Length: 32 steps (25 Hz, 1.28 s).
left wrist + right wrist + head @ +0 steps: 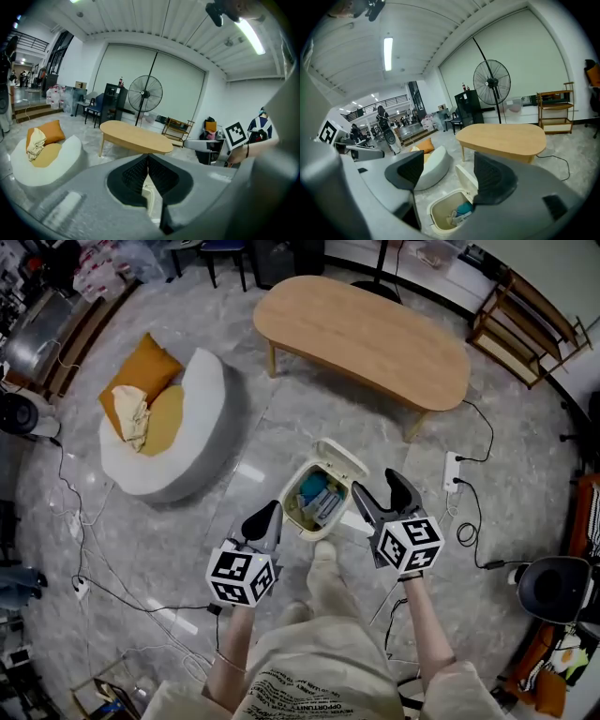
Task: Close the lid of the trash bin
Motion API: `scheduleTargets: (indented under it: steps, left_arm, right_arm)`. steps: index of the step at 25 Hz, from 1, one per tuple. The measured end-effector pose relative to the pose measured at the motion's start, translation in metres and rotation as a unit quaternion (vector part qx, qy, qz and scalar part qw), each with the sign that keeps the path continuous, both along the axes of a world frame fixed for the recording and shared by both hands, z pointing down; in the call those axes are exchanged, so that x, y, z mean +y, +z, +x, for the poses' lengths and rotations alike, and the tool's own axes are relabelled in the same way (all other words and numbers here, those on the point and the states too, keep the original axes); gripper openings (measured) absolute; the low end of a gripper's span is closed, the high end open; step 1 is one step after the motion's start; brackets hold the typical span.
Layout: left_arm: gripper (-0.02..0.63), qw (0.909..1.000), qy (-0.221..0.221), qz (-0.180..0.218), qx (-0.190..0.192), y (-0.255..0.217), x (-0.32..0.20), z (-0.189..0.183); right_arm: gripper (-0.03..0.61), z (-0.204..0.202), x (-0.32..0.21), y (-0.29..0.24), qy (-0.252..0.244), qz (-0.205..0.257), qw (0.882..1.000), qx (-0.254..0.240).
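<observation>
Far left, the white rounded floor seat (pixel 208 404) sat with its orange cushions (pixel 150 367), soft and matte against the glossy grey marbled floor (pixel 281 399). Next came the left gripper (pixel 271 510), jaws pressed together with nothing between them, hovering just left of the bin.

And there was the trash bin (pixel 287 507), on the floor right at the person's feet, between the two grippers. It was a cream tub of smooth plastic with rounded corners, blue and white rubbish showing inside. Its lid (pixel 341 458) stood tipped back on the far-right edge, wide open.

The right gripper (pixel 379 486) hung just beside it, jaws spread apart and empty. To my eye the closing hadn't begun. The best way looked to be getting a jaw behind the lid's raised edge and pushing it forward and down onto the rim. It would want a gentle push, since a light bin could slide on that slick floor. Beyond, to the right, stood the kidney-shaped wooden table (pixel 375 334).
</observation>
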<state>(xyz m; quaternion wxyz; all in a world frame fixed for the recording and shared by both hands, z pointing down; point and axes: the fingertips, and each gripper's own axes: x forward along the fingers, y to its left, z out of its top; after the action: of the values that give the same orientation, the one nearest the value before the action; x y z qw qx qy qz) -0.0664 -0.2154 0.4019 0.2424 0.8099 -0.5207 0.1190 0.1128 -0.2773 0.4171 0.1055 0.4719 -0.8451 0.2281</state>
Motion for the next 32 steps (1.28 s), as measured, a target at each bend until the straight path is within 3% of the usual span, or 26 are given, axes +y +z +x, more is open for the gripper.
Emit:
scheduleTargets:
  steps: [10, 19, 32]
  left_arm:
    - [0.023, 0.9983, -0.012, -0.057, -0.003, 0.064, -0.041, 0.007]
    - [0.023, 0.9951, -0.002, -0.099, 0.008, 0.115, -0.050, 0.008]
    - [0.023, 0.9917, 0.021, -0.125, 0.023, 0.157, -0.046, 0.006]
  right_arm:
    - [0.327, -0.002, -0.052, 0.086, -0.021, -0.047, 0.998, 0.047]
    - [0.327, -0.009, -0.061, 0.144, -0.038, -0.066, 0.992, 0.104]
    - [0.325, -0.025, -0.060, 0.162, -0.040, -0.033, 0.988, 0.142]
